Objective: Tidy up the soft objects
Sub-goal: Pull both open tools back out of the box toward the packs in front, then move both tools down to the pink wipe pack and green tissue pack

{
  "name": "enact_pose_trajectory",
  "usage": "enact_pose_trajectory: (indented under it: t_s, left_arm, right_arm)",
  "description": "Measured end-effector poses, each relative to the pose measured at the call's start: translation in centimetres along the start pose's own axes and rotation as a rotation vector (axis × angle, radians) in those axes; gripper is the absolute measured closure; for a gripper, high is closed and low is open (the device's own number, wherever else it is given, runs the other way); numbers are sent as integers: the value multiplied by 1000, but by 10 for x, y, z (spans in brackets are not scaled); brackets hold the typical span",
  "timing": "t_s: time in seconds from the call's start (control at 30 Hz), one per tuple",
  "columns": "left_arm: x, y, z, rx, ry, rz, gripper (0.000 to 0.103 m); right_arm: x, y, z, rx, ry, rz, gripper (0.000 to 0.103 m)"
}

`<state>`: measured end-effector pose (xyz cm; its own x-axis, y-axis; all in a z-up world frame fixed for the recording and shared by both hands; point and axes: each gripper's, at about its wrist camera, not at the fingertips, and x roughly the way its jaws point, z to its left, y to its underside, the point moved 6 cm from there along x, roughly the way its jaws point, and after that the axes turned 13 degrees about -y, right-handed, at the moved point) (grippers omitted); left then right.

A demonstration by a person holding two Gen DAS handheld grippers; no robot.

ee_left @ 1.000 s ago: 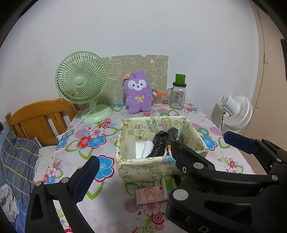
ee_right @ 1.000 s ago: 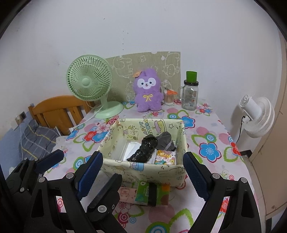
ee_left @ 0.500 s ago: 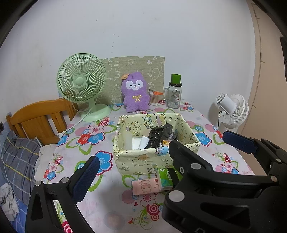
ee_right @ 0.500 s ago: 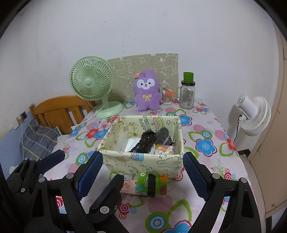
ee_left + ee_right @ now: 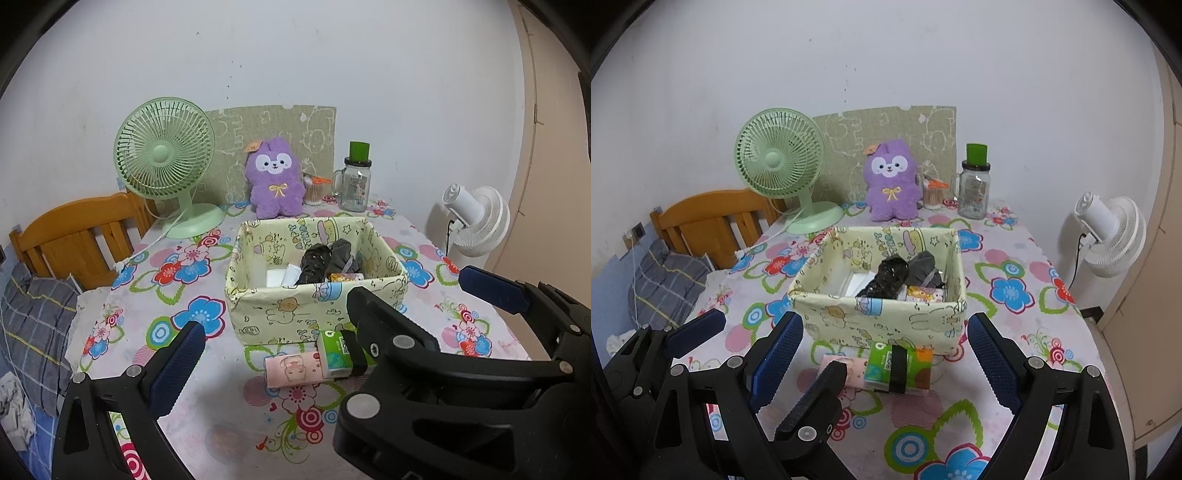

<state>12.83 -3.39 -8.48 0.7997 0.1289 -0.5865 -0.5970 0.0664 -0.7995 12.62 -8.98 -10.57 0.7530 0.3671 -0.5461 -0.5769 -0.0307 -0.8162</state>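
Yellow printed fabric box (image 5: 879,317) sits mid-table on the floral tablecloth (image 5: 1008,288), landmark for everything else. Inside the box: black crinkly bundle (image 5: 886,277), grey bundle (image 5: 923,266) just right of it, white flat packet (image 5: 857,282) to the left, small cartoon-print pack (image 5: 923,294) against the near wall. Just in front of the box, on the cloth: green tissue pack (image 5: 897,369) with a black band round it, touching a pink tissue pack (image 5: 293,369) on its left; both lie flat outside the box. Behind the box: purple plush toy (image 5: 892,181) upright against a green patterned board (image 5: 886,147), green desk fan (image 5: 779,158) back-left, glass jar with green lid (image 5: 975,184) back-right, small cup of cotton swabs (image 5: 932,194) between plush and jar. White fan (image 5: 1108,229) stands off the table, right of the box. Wooden headboard (image 5: 713,218) and checked pillow (image 5: 665,284) to the left of the box. Left gripper (image 5: 325,321) jaws wide apart, nothing between them, held above the cloth in front of the box; blue pads (image 5: 177,373) visible. Right gripper (image 5: 882,365) also spread wide, empty, framing the green pack from the near side, not touching it. In the left view the right gripper's black frame overlaps the green pack's right end.
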Motion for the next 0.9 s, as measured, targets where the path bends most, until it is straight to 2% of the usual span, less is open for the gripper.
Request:
enact_pose_trajectory:
  t_s: [0.37,0.9]
  left_arm:
    - [24,17,-7,1,0,44,0]
    - [65,43,-18,38,24,125,0]
  right_arm:
    - [20,14,-9,-9,1,27,10]
    - [61,47,-32,62,-7,112,10]
